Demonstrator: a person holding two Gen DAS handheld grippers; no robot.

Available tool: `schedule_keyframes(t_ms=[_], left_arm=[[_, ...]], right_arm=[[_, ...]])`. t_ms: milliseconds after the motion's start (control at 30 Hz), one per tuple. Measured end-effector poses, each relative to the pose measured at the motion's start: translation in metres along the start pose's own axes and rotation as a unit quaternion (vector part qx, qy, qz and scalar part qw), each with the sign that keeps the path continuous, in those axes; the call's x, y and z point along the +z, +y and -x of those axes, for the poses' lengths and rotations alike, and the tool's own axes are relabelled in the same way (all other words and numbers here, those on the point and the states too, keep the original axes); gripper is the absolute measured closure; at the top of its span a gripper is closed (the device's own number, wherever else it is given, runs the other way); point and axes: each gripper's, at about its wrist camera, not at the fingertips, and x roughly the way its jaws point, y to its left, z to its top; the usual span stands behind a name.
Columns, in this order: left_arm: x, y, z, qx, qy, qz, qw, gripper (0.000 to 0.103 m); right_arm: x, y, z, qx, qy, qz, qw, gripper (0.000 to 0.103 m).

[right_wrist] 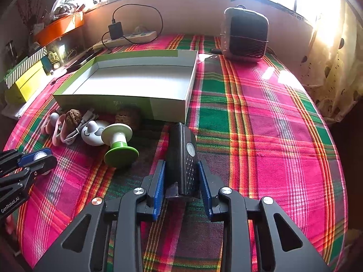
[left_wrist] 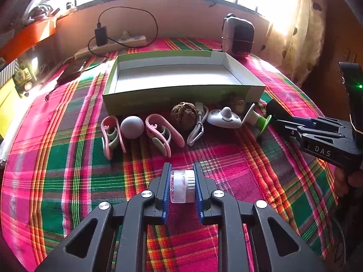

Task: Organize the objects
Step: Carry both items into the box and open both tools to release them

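My left gripper (left_wrist: 182,170) is shut on a small clear and white round jar (left_wrist: 182,185) above the plaid cloth. My right gripper (right_wrist: 182,166) is shut on a black box-shaped device (right_wrist: 182,158); it also shows in the left wrist view (left_wrist: 278,113). An open green and white cardboard box (left_wrist: 181,95) stands behind a row of items: two pink clips (left_wrist: 111,136), a grey ball (left_wrist: 132,127), a brown walnut (left_wrist: 183,114), a white cable (left_wrist: 198,127), a white round gadget (left_wrist: 224,117) and a green and white spool (left_wrist: 258,120). The box also shows in the right wrist view (right_wrist: 122,104).
A power strip with a black charger (left_wrist: 109,43) lies at the back by the wall. A dark mesh speaker (left_wrist: 238,36) stands at the back right. A phone (left_wrist: 71,72) lies left of the box. Orange and yellow boxes (right_wrist: 29,77) sit at the left.
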Motion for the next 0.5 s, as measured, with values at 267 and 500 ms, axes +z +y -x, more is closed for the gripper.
schedule_keyframes(t_ms=[267, 500], left_arm=[[0.006, -0.002, 0.008, 0.005, -0.010, -0.006, 0.9999, 0.086], [0.023, 0.002, 0.020, -0.011, -0.027, 0.000, 0.9996, 0.086]], right_arm=[[0.004, 0.003, 0.011, 0.005, -0.015, 0.002, 1.000, 0.073], [0.018, 0.008, 0.026, 0.011, -0.033, 0.011, 0.999, 0.073]])
